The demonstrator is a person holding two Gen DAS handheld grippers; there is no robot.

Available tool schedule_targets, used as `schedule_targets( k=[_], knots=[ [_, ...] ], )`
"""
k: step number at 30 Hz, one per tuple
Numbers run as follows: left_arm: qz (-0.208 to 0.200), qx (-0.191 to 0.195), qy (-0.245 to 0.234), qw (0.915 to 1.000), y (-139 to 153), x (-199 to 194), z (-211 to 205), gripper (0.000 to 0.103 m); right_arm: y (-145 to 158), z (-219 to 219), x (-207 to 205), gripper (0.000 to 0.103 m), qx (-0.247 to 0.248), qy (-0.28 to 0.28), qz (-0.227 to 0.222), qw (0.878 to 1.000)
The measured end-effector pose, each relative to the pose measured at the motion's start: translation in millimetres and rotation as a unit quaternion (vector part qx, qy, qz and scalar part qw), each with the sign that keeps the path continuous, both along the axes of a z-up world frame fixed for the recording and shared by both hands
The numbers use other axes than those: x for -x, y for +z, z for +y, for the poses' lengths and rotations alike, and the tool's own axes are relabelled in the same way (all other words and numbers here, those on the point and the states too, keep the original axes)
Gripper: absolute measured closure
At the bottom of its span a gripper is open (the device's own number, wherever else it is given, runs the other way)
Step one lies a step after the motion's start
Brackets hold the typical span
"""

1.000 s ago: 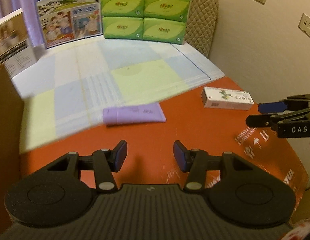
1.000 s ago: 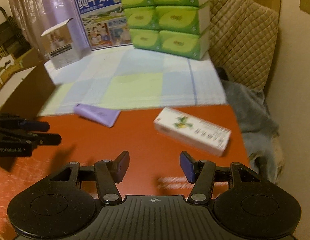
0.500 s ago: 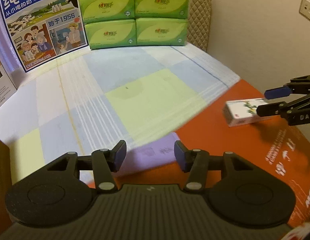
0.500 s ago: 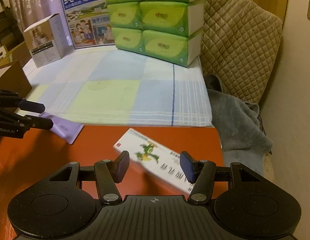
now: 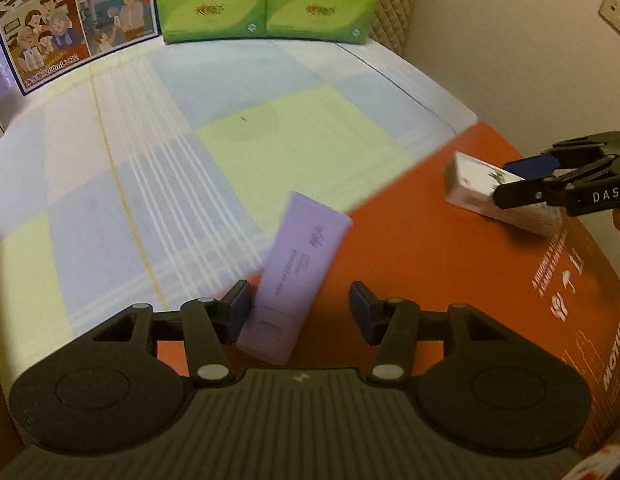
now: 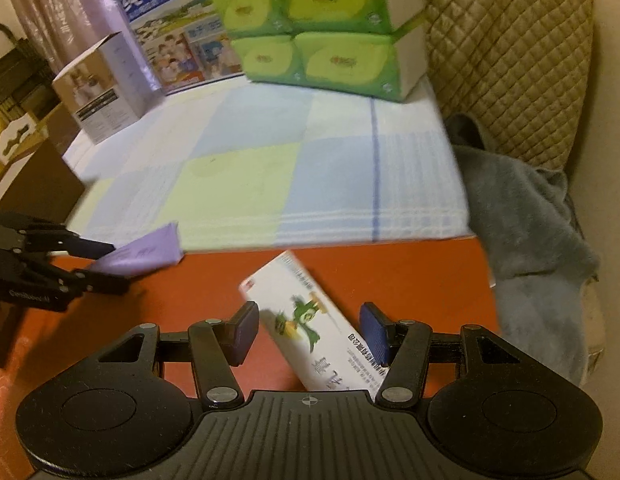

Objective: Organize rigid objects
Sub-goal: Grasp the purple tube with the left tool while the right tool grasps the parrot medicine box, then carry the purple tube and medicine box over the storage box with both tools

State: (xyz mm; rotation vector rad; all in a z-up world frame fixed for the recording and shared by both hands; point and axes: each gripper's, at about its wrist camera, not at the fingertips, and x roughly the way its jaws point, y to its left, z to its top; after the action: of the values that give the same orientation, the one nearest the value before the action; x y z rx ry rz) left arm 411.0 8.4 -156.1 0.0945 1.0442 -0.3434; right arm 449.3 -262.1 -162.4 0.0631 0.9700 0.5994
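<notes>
My left tongs (image 5: 300, 312) are apart, straddling the cap end of the purple tube (image 5: 298, 272); left pad touches or nearly touches it, right pad is clear. Tube lies on the red desk (image 5: 430, 264), tail over the checked cloth (image 5: 190, 152). Right tongs (image 6: 310, 334) are apart around the white carton (image 6: 310, 324), flat on the desk, not clamped.

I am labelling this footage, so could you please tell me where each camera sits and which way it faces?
Left wrist: on the left gripper, angled down at the lilac plastic tube between its open fingers; the right gripper shows at right.
Right wrist: on the right gripper, angled down at the white cardboard box between its open fingers; the left gripper shows at left.
Shared: tube, box, orange surface, green tissue packs.
</notes>
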Motion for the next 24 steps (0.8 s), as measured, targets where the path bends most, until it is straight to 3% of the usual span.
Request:
schedule_targets(
  k=[5, 11, 15, 17, 24],
  knots=[
    [-0.002, -0.003, 0.028, 0.9996, 0, 0, -7, 0.054, -1, 23, 18, 0.050, 0.023, 0.021, -0.011, 0.999],
    [-0.004, -0.022, 0.045, 0.9987, -2, -7, -13, 0.069, -8, 41, 31, 0.050, 0.081, 0.034, -0.047, 0.995],
    [-0.009, -0.029, 0.048, 0.9984, -2, -1, -14, 0.072, -10, 44, 34, 0.051, 0.084, 0.016, -0.055, 0.995],
    [-0.008, -0.027, 0.057, 0.9980, -3, 5, -14, 0.075, -11, 45, 36, 0.068, 0.087, 0.011, -0.057, 0.995],
    [-0.004, -0.017, 0.094, 0.9954, -2, 40, -7, 0.076, -6, 55, 57, 0.068, 0.079, 0.036, -0.057, 0.995]
  ],
)
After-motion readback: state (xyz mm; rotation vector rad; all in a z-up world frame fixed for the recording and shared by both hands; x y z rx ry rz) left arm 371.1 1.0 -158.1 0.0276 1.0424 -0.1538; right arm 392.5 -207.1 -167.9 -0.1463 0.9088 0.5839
